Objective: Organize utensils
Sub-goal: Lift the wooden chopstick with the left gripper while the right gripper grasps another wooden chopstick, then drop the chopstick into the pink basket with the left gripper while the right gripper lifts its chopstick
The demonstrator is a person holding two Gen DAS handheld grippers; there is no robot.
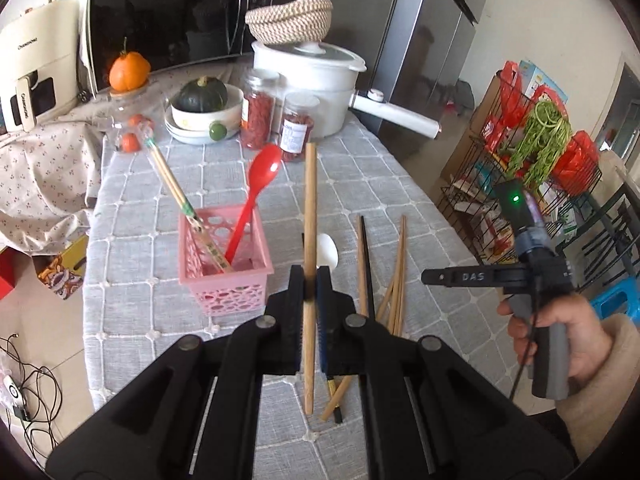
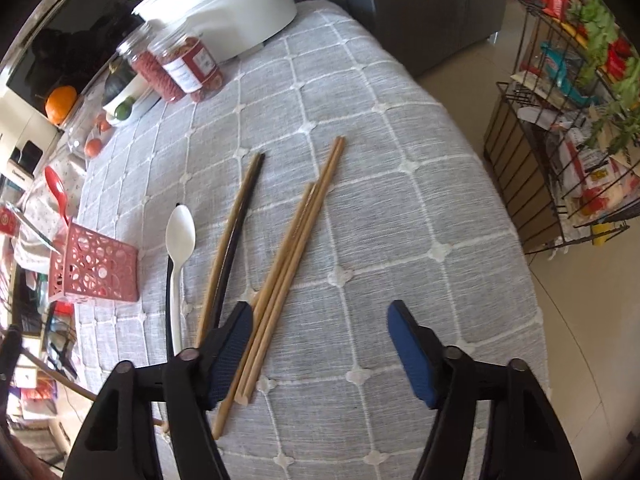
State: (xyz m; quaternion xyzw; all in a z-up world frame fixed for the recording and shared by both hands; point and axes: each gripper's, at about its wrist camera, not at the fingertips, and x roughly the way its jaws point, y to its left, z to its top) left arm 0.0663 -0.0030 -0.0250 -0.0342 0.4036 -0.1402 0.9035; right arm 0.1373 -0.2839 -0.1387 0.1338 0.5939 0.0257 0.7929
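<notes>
Jaws: left clamped on wooden chopstick (image 1: pixel 310 216) | right apart, chopsticks (image 2: pixel 280 280) beside left pad

A grey cloth (image 2: pixel 360 200) crossed by a white grid is covering the worktop. The basket (image 1: pixel 224 276) is showing pink, pierced with round holes; the spoon (image 1: pixel 256 196) in it is glowing red, another spoon (image 2: pixel 180 240) is lying white. The chopsticks (image 2: pixel 288 264) are showing tan; one chopstick (image 2: pixel 236 236) is showing black. The tool (image 2: pixel 320 352) is wearing blue pads on black.
</notes>
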